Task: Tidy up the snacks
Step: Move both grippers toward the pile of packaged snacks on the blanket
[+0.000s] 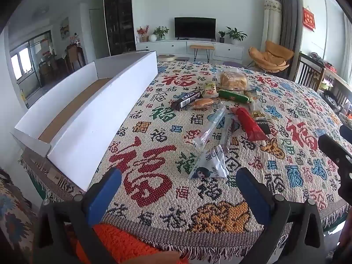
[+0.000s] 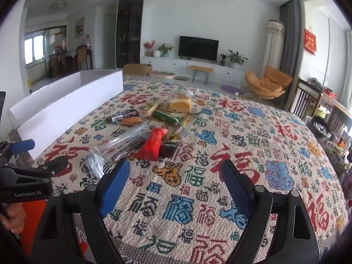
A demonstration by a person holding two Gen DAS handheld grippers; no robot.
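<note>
you were at the start: nothing picked yet, the white box (image 1: 88, 118) sat empty at the left edge of the worktop (image 1: 220, 215). left hand-held gripper (image 1: 178, 184) was spread wide, holding nothing; right hand-held gripper (image 2: 176, 176) the same. snacks (image 1: 220, 114) lay in one loose pile mid-worktop, right of the box. next move probably called for closing on the nearest one, the white triangular packet (image 1: 211, 165), just ahead of your left fingers. count: one box, roughly ten snack packs, overlap hid some
</note>
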